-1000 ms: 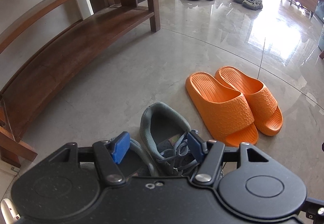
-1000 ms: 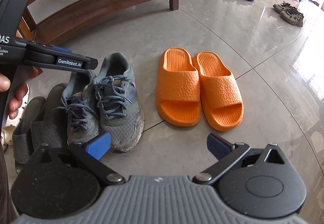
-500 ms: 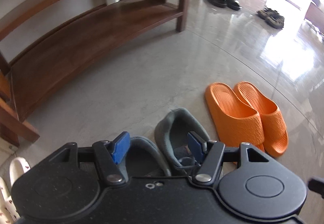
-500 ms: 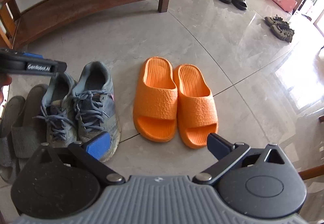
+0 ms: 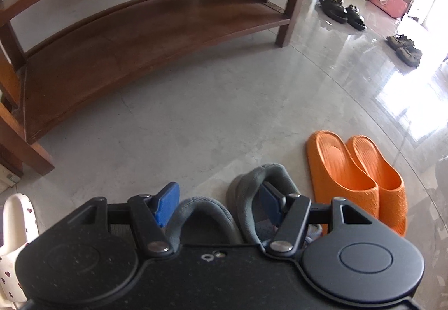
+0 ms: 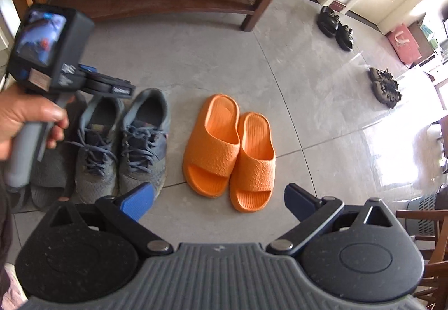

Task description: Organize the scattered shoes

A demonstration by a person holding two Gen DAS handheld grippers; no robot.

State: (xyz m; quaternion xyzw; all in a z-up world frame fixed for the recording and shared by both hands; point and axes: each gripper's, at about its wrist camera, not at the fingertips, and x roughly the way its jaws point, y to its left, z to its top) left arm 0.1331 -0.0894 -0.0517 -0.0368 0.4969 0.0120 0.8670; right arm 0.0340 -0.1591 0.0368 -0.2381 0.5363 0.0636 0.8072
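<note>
Grey tile floor [image 6: 212, 58], glossy toward the windows. Right gripper [image 6: 218, 198] has lifted away from the orange slides [image 6: 226, 147]: they sit smaller in its view than a second ago. Its jaws are wide and closing, nothing between them. I read that pair as placed: side by side, touching, just beside the grey sneakers [image 6: 126, 142]. Left gripper [image 5: 217, 206] has slid sideways over the sneaker heels, jaws unchanged at roughly half open, one pad outside the left collar and one at the right shoe's collar; I can't tell whether they press. The sneakers rest on the floor. Only the right view shows the person's hand [image 6: 25, 119] on the left handle, grey slippers [image 6: 47, 170] under it, and a wooden chair [image 6: 428, 226]. Only the left view shows a white heart-print slipper [image 5: 14, 226] at its near corner. Farther out: wooden shoe rack [image 5: 140, 38], shelf bare, then black sandals [image 6: 334, 27] and olive shoes [image 6: 385, 87], well apart from the row. Probably those next.
</note>
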